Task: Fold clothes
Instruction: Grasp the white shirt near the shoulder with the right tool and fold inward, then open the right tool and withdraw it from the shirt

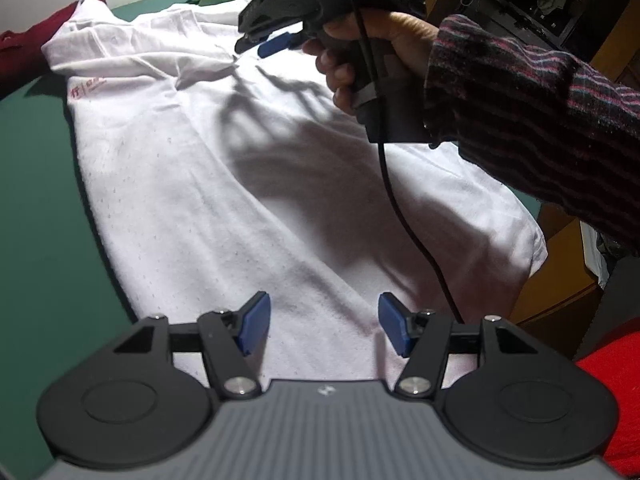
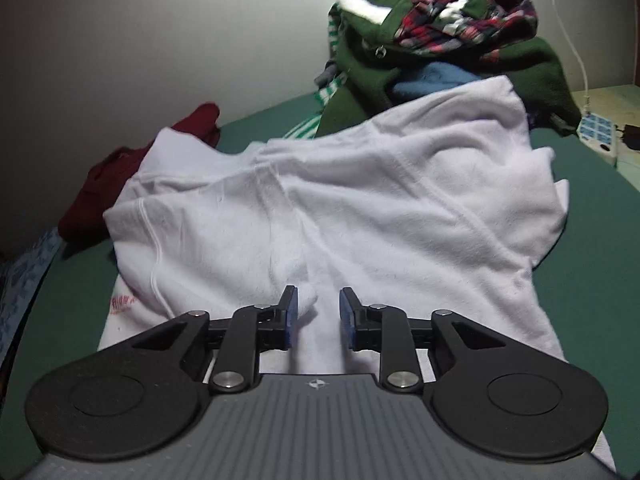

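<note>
Shirt print: small red marks stood on the white shirt (image 1: 208,168) near its left edge, at (image 1: 86,89) in the left wrist view; too blurred to read.
Same print, right wrist view: a red smear by the shirt's lower left edge; no letters could be made out.
Gripper bodies: each bore only a small emblem, no words.

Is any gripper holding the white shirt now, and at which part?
Neither. The left gripper and the right gripper stand open over the white shirt, pads not pressing the cloth.
</note>
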The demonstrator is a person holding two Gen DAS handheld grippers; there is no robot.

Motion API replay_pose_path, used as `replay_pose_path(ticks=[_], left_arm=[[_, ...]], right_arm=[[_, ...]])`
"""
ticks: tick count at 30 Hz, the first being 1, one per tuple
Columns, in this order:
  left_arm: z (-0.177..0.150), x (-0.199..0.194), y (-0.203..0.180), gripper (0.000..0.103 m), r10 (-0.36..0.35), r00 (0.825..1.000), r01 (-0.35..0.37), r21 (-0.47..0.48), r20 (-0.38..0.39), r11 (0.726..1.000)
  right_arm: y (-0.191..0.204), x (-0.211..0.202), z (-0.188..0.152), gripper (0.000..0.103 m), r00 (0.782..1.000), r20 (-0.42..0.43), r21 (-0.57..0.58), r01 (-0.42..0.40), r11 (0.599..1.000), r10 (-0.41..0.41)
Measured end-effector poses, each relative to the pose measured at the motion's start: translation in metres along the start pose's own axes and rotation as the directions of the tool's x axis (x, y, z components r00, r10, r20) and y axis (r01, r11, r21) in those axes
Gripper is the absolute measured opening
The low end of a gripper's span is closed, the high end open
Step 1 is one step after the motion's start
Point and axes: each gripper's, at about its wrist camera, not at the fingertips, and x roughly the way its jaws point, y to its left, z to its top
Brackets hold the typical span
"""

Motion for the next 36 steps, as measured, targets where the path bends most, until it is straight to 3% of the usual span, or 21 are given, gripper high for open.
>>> replay_pose_path(ticks=[2, 6, 8, 9, 11, 12, 13, 15, 17, 22, 24, 26, 28, 29, 32, 36], left_arm=[[0.0, 0.001, -0.001, 0.061, -0.01, 1.0, 0.01, 0.0, -0.003, 1.0], [-0.002, 0.005, -0.01, 0.066, -0.019, 1.0, 0.019, 0.022, -0.013, 1.0], [-0.004, 0.006, -0.013, 0.067, -0.021, 1.0, 0.022, 0.032, -0.015, 0.999], [-0.005, 0.005, -0.014, 0.067, -0.022, 1.0, 0.023, 0.033, -0.014, 0.999], [-0.007, 0.004, -0.014, 0.067, -0.025, 1.0, 0.025, 0.03, -0.013, 0.999], [-0.008, 0.003, -0.014, 0.067, -0.026, 1.0, 0.027, 0.028, -0.012, 0.999], [-0.009, 0.003, -0.014, 0.067, -0.028, 1.0, 0.028, 0.025, -0.012, 0.999], [-0.011, 0.001, -0.013, 0.067, -0.031, 0.999, 0.031, 0.021, -0.01, 0.999], [-0.012, -0.001, -0.013, 0.067, -0.037, 0.999, 0.037, 0.025, -0.015, 0.999], [-0.011, 0.002, -0.018, 0.071, -0.035, 0.999, 0.037, 0.063, -0.032, 0.997], [-0.012, 0.002, -0.021, 0.072, -0.028, 0.999, 0.031, 0.075, -0.035, 0.997], [-0.014, 0.002, -0.024, 0.072, -0.023, 0.999, 0.026, 0.078, -0.034, 0.997], [-0.017, 0.001, -0.025, 0.072, -0.022, 0.999, 0.024, 0.066, -0.026, 0.998], [-0.017, 0.0, -0.025, 0.072, -0.022, 1.0, 0.023, 0.058, -0.022, 0.998], [-0.018, 0.001, -0.025, 0.072, -0.019, 1.0, 0.02, 0.039, -0.013, 0.999], [-0.015, 0.003, -0.028, 0.072, 0.027, 1.0, -0.026, 0.046, -0.007, 0.999]], right_arm=[[0.004, -0.005, 0.003, 0.031, 0.997, 0.046, 0.003, -0.055, 0.998, 0.055], [0.026, 0.019, 0.006, 0.025, 0.98, -0.046, -0.008, -0.197, 0.98, 0.196], [0.025, 0.04, 0.006, 0.021, 0.982, -0.104, 0.018, -0.159, 0.987, 0.16], [0.019, 0.048, 0.007, 0.01, 0.985, -0.112, 0.05, -0.129, 0.99, 0.134], [0.008, 0.055, 0.012, 0.0, 0.992, -0.083, 0.085, -0.088, 0.993, 0.095], [0.003, 0.056, 0.015, 0.0, 0.996, -0.07, 0.091, -0.057, 0.994, 0.064], [0.001, 0.052, 0.017, 0.008, 0.997, -0.055, 0.096, -0.04, 0.995, 0.045], [0.0, 0.039, 0.019, 0.012, 0.992, -0.041, 0.116, -0.116, 0.986, 0.121], [0.014, 0.031, 0.015, 0.013, 0.965, -0.094, 0.084, -0.237, 0.968, 0.244], [0.053, 0.039, -0.008, 0.015, 0.931, -0.213, -0.061, -0.317, 0.947, 0.298], [0.046, 0.045, -0.009, 0.0, 0.968, -0.143, -0.062, -0.217, 0.974, 0.207], [0.035, 0.046, -0.005, 0.0, 0.983, -0.095, -0.001, -0.16, 0.987, 0.159], [0.033, 0.043, -0.002, 0.006, 0.983, -0.094, 0.026, -0.154, 0.988, 0.156], [0.04, 0.039, -0.001, 0.011, 0.977, -0.099, -0.004, -0.192, 0.981, 0.19], [0.064, 0.029, 0.002, 0.01, 0.953, -0.121, -0.101, -0.29, 0.952, 0.278], [0.099, 0.042, 0.016, 0.022, 0.955, -0.123, -0.23, -0.292, 0.928, 0.27]])
